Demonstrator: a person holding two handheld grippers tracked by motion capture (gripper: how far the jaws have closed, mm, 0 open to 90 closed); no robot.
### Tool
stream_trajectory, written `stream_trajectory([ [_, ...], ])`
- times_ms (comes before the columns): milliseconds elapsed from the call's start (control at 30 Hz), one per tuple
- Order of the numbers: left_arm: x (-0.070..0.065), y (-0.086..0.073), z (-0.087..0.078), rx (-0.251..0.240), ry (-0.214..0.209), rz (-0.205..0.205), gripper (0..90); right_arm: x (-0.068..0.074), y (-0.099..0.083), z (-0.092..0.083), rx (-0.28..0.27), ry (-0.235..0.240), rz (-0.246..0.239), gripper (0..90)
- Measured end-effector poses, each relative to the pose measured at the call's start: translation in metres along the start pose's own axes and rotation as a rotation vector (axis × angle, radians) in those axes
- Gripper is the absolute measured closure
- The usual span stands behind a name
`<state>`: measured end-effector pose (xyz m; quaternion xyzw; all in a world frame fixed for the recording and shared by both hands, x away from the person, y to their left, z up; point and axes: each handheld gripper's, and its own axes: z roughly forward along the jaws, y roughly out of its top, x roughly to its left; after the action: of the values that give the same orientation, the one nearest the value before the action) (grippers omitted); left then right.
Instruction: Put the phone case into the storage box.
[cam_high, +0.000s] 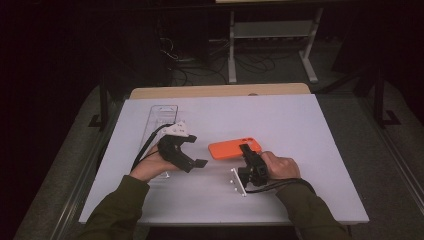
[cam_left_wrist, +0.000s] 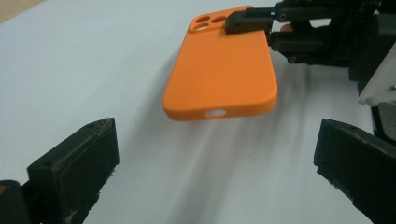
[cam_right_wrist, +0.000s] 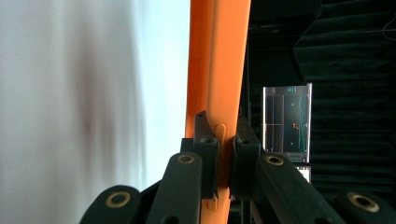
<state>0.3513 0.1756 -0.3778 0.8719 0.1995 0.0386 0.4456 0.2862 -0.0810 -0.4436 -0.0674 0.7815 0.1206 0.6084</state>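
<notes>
We see the orange phone case (cam_high: 234, 149) near the middle of the white table (cam_high: 300, 130), lifted a little above the surface. The right gripper (cam_high: 246, 148) pinches its long edge, one pad on each face. The left gripper (cam_high: 196, 151) hangs just beside the case with its jaws spread wide and nothing between them. A clear plastic tray (cam_high: 161, 116) lies on the table behind the left hand (cam_high: 150, 167).
</notes>
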Motion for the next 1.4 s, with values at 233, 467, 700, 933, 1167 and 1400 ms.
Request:
stream_trajectory([
  [233, 0.0, -0.006, 0.005, -0.003, -0.003, 0.01, 0.0, 0.0, 0.0, 0.001, -0.006, 0.0, 0.003, 82.9],
  [467, 0.002, -0.007, 0.005, -0.013, -0.008, 0.002, 0.0, 0.0, 0.0, 0.001, -0.005, -0.001, 0.005, 82.8],
  [700, 0.002, -0.008, 0.007, -0.02, -0.014, -0.02, 0.0, -0.001, -0.001, 0.0, -0.003, 0.001, 0.011, 82.7],
  [933, 0.002, -0.009, 0.009, -0.009, -0.023, -0.023, 0.0, -0.004, -0.001, -0.001, 0.002, 0.005, 0.024, 82.8],
  [1167, 0.002, -0.009, 0.01, 0.008, -0.022, -0.018, 0.0, -0.007, -0.003, -0.001, 0.004, -0.003, 0.06, 82.8],
  [1400, 0.003, -0.009, 0.01, 0.024, -0.024, 0.003, 0.0, -0.01, -0.005, -0.002, -0.003, 0.003, 0.122, 82.7],
])
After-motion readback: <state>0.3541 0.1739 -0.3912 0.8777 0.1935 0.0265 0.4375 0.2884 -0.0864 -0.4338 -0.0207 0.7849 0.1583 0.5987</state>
